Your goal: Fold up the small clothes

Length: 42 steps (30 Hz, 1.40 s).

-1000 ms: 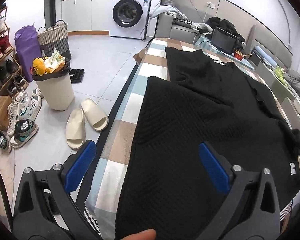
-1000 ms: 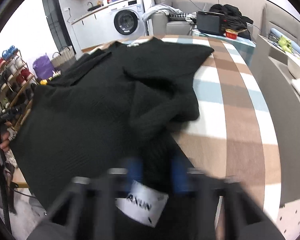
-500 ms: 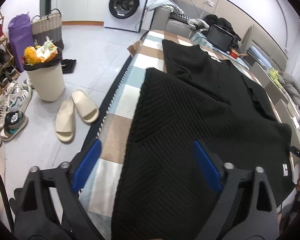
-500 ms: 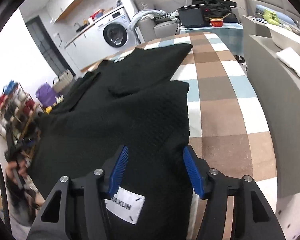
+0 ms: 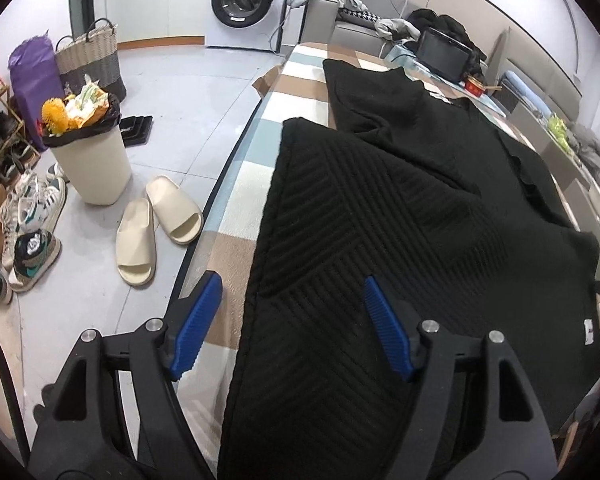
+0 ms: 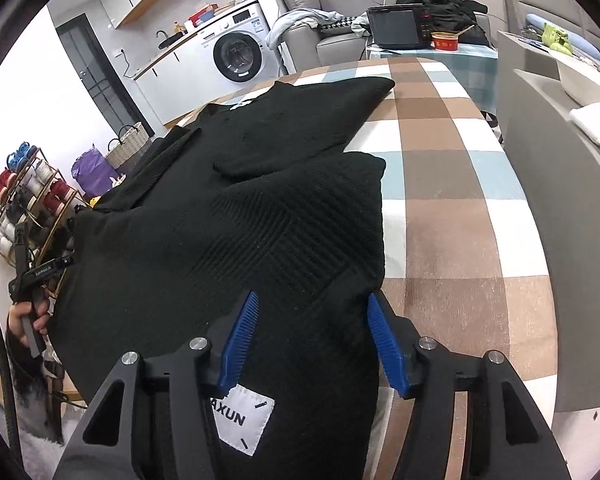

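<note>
A black ribbed knit garment (image 5: 380, 208) lies spread over the checked tablecloth (image 5: 252, 160), its near part folded over the far part. My left gripper (image 5: 291, 284) hovers over the garment's near left edge with its jaws closing; the blue pads (image 5: 200, 320) do not touch the cloth, whose edge runs between them. My right gripper (image 6: 314, 298) stands open over the garment (image 6: 260, 220) at its near right corner, just beyond the white label (image 6: 242, 420). The pads stand apart from the cloth. In the right wrist view a hand (image 6: 24, 320) holds the left gripper at the far left.
Left of the table, the floor holds a full waste bin (image 5: 92, 160), cream slippers (image 5: 156, 224) and sneakers (image 5: 28, 232). A washing machine (image 5: 244, 0) stands at the back. A grey bench (image 6: 560, 200) runs along the table's right side; a tablet (image 6: 396, 26) and red bowl (image 6: 446, 42) sit beyond.
My right gripper, shut on the garment's corner a second ago, has opened and let the cloth go. The left gripper has sunk closer to the garment and its jaws have narrowed.
</note>
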Motion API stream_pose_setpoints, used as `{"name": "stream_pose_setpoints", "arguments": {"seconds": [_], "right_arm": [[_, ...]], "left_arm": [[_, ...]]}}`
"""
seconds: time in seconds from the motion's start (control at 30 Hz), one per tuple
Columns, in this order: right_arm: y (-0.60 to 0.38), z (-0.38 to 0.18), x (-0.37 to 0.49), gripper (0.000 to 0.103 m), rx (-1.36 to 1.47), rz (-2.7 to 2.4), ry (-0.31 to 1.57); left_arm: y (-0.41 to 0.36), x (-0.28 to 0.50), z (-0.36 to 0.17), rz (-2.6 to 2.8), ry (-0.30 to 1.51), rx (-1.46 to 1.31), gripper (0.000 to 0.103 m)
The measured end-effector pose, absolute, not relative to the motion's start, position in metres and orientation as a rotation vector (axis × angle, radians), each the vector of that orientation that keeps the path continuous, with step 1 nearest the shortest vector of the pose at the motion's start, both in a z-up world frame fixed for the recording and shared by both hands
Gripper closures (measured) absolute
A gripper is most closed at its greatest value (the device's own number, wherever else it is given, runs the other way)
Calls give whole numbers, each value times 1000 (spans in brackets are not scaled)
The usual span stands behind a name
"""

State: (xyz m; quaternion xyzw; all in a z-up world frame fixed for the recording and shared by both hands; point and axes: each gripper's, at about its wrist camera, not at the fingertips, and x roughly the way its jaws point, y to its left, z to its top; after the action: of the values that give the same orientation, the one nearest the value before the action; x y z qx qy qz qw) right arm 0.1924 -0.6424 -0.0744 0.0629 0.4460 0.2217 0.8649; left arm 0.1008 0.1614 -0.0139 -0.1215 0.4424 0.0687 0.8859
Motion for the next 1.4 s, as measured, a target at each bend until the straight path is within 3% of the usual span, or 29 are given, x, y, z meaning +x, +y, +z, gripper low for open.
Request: {"name": "stream_pose_setpoints", "arguments": {"seconds": [0.1,0.2,0.27,0.3,0.43,0.5,0.57,0.6,1.07,1.23,1.4], "right_arm": [[-643,-75,192,45,122,473,930],[-645,-76,189,45,117,477,934],[-645,-77,188,45,112,485,937],[-645,-78,188,45,104,490,937],[-646,-81,190,47,114,484,929],[-643,-81,189,64,78,475,928],[-638,-82,187,93,37,470,934],[-637,-81,186,95,30,470,936],[-657,16,95,97,191,454,488],[-653,38,124,97,207,414,460],[-645,39,191,97,261,340,503]], "left_arm": [[159,102,-14,134,918,-246,42],[155,101,-13,114,923,-230,78],[156,98,-14,105,929,-245,92],[156,97,-14,103,926,-257,94],[152,91,-10,99,900,-250,97],[151,86,-5,93,879,-252,98],[151,80,1,81,853,-261,98],[151,78,4,79,841,-263,98],[144,2,98,4,594,-252,99],[151,13,125,14,546,-259,99],[163,72,127,54,561,-253,99]]}}
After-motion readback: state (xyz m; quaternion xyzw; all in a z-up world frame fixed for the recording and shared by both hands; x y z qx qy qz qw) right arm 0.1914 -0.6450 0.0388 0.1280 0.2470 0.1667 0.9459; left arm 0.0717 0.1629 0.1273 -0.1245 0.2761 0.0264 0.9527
